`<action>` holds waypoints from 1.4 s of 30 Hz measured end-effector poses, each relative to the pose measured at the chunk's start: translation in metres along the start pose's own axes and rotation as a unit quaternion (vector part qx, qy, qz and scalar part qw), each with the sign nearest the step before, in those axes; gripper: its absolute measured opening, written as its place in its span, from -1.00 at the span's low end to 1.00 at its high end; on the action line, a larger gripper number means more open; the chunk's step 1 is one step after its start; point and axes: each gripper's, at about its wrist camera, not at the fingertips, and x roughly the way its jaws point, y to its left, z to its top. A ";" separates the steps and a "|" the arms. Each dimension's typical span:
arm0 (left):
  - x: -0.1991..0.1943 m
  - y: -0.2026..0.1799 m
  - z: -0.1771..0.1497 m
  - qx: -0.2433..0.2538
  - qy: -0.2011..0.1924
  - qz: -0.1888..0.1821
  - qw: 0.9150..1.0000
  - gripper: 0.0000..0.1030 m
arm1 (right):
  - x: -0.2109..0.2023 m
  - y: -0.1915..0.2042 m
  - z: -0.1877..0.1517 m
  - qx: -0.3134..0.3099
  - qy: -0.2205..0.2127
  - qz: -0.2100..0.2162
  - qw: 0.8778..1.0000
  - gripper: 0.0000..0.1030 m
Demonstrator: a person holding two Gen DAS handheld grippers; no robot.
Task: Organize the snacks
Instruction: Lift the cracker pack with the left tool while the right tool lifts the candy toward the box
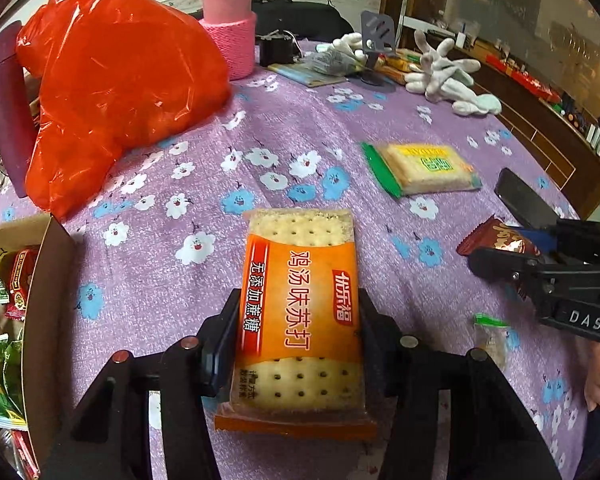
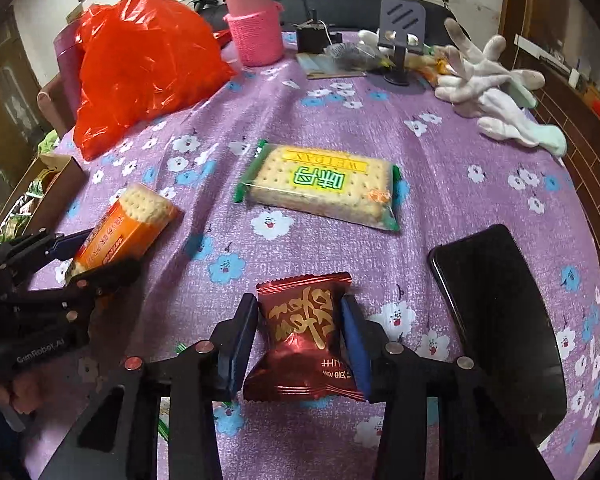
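Your left hand-held gripper clamps the orange cracker pack, long axis along the fingers, beside the snack box at the table's left edge. Your right hand-held gripper brackets the red candy, pads touching its sides. Green cracker pack lies crosswise mid-table; phone lies beside the candy.

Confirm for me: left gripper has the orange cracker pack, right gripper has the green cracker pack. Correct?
Not quite. The right gripper has the dark red candy packet between its fingers, as the right wrist view shows. The green cracker pack lies free on the tablecloth. The left gripper does have the orange cracker pack.
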 end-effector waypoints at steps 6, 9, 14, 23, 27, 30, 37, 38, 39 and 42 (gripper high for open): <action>-0.023 0.000 0.004 -0.008 -0.071 -0.006 0.997 0.01 | -0.026 0.000 0.004 0.028 -0.092 0.074 0.993 -0.23; -0.035 -0.006 0.006 0.002 -0.109 0.009 0.994 0.01 | -0.029 0.008 0.004 0.034 -0.115 0.077 0.990 -0.23; -0.041 -0.014 0.006 0.018 -0.133 0.041 0.990 0.01 | -0.037 0.017 0.004 0.030 -0.152 0.085 0.984 -0.22; -0.045 -0.020 0.002 0.045 -0.154 0.080 0.984 0.01 | -0.040 0.019 0.002 0.022 -0.171 0.080 0.982 -0.22; -0.045 -0.024 0.001 0.052 -0.157 0.086 0.982 0.01 | -0.042 0.022 0.001 0.014 -0.177 0.084 0.980 -0.22; -0.045 -0.025 0.001 0.055 -0.160 0.089 0.982 0.01 | -0.044 0.023 0.001 0.009 -0.181 0.084 0.980 -0.22; -0.048 -0.026 0.001 0.059 -0.166 0.091 0.980 0.01 | -0.044 0.023 0.000 0.009 -0.185 0.084 0.979 -0.22; -0.048 -0.026 0.001 0.058 -0.167 0.091 0.980 0.01 | -0.045 0.023 0.000 0.008 -0.186 0.083 0.979 -0.22; -0.049 -0.026 0.001 0.058 -0.168 0.091 0.980 0.01 | -0.045 0.023 0.000 0.009 -0.188 0.083 0.979 -0.22; -0.052 -0.024 0.003 0.051 -0.170 0.087 0.980 0.01 | -0.046 0.022 0.001 0.010 -0.191 0.081 0.978 -0.22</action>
